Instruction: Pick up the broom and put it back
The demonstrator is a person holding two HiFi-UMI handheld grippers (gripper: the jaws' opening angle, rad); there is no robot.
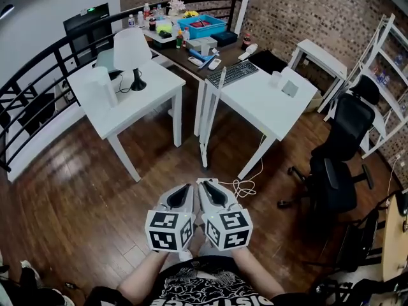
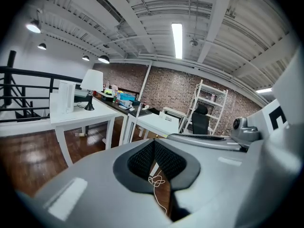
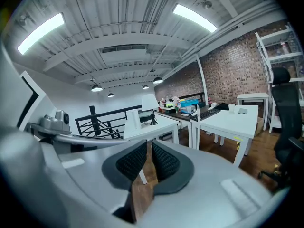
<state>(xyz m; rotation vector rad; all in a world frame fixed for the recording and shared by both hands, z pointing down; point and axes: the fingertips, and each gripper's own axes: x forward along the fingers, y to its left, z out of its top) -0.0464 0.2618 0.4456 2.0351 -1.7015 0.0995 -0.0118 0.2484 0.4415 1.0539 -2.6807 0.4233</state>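
Note:
My two grippers are held side by side low in the head view, above the wooden floor and just in front of the person's body. The left gripper has its pads meeting at the tips, with nothing between them. The right gripper shows a narrow slit between its pads, and only floor shows through it. A thin white pole leans in the gap between the two white tables, ahead of both grippers; it also appears in the left gripper view. Whether it is the broom's handle, I cannot tell.
Ahead stand a white table with a lamp and a second white table with a keyboard. A white cable lies coiled on the floor. A black office chair is at the right and a black railing at the left.

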